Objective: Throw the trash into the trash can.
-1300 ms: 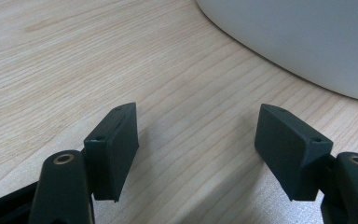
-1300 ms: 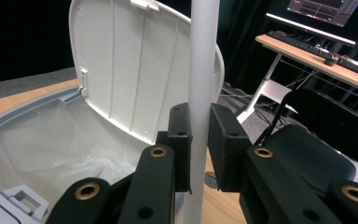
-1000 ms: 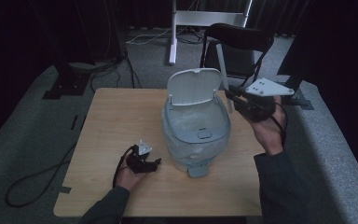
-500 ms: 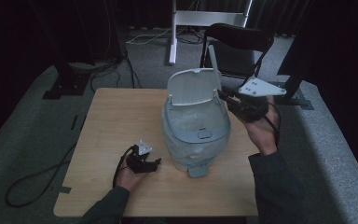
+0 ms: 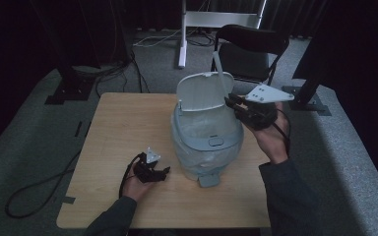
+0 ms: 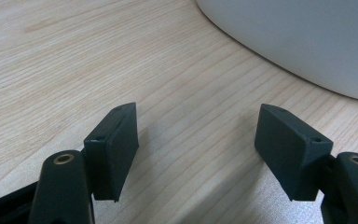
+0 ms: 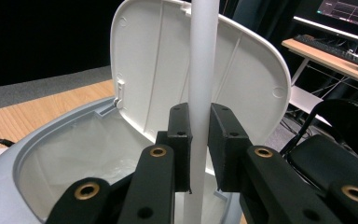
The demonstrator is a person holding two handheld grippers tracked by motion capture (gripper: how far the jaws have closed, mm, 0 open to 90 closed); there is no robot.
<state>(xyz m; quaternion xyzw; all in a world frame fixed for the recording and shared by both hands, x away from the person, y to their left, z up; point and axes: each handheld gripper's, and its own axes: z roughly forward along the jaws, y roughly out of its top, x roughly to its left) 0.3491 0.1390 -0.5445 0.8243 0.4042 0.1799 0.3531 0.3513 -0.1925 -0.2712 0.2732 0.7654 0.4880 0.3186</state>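
A grey-white pedal bin stands on the wooden table, its lid raised and a clear liner bag inside. My right gripper hovers at the bin's right rim, shut on a thin white rod that stands upright in front of the lid. In the right gripper view the black pads press the rod from both sides, with the lid just behind. My left gripper rests low on the table left of the bin, jaws wide apart with nothing between them, the bin wall just ahead.
The bin's foot pedal juts toward the table's front edge. Behind the table stand a black chair and a white stand. Cables lie on the floor at left. A desk with a keyboard is far off.
My right gripper has shifted a little to the left with the rod, closer to the raised lid. The left gripper has stayed put.
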